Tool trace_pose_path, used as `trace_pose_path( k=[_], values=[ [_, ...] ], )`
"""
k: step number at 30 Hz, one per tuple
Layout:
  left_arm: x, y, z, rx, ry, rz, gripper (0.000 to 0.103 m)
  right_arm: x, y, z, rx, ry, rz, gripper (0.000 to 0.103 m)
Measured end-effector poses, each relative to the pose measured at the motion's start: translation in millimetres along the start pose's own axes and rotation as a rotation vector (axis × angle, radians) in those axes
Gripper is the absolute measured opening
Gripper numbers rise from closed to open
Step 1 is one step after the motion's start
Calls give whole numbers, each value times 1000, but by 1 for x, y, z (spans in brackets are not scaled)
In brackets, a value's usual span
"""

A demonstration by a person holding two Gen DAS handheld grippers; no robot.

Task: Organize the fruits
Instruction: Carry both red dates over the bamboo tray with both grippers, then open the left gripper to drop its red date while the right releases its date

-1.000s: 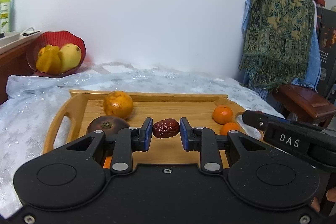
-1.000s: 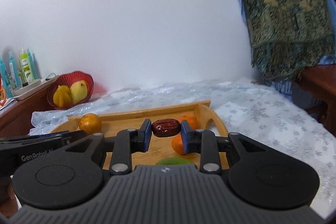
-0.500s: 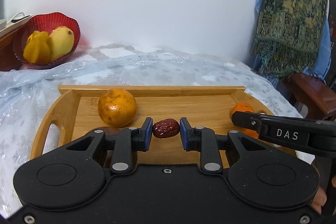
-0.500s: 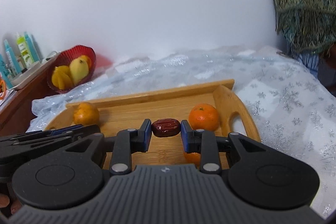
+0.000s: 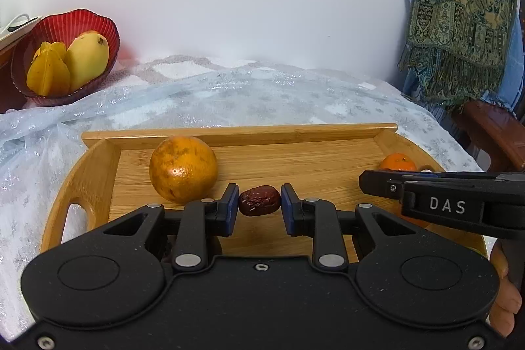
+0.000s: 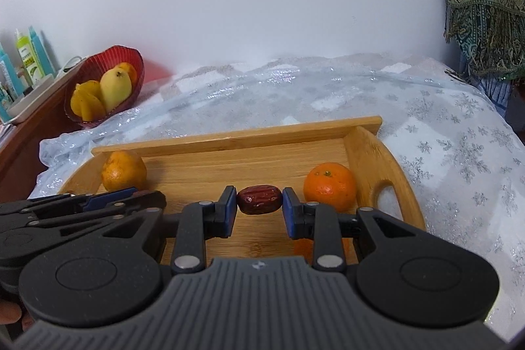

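Fruits are being sorted, and each hand-held gripper carries a dried red date over the wooden tray: the left hand-held gripper is clamped nearly closed on one date beside the large orange, the right hand-held gripper likewise on another date near the small tangerine. To finish well, I judge both dates should be lowered onto bare wood side by side, clear of the round fruit, before the pads release.
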State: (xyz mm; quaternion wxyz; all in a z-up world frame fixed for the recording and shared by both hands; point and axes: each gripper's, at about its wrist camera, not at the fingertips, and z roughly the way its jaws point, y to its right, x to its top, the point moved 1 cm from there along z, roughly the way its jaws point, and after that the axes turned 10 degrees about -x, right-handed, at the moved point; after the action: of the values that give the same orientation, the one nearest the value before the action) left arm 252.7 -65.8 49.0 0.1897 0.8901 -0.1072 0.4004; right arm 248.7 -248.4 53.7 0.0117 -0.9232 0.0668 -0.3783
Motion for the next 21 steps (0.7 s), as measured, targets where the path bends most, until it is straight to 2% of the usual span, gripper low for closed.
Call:
trace_pose_path(
  k=[21],
  values=[
    [0, 2, 2, 0, -6, 16, 26, 0, 2, 10, 4, -34, 23, 38]
  ],
)
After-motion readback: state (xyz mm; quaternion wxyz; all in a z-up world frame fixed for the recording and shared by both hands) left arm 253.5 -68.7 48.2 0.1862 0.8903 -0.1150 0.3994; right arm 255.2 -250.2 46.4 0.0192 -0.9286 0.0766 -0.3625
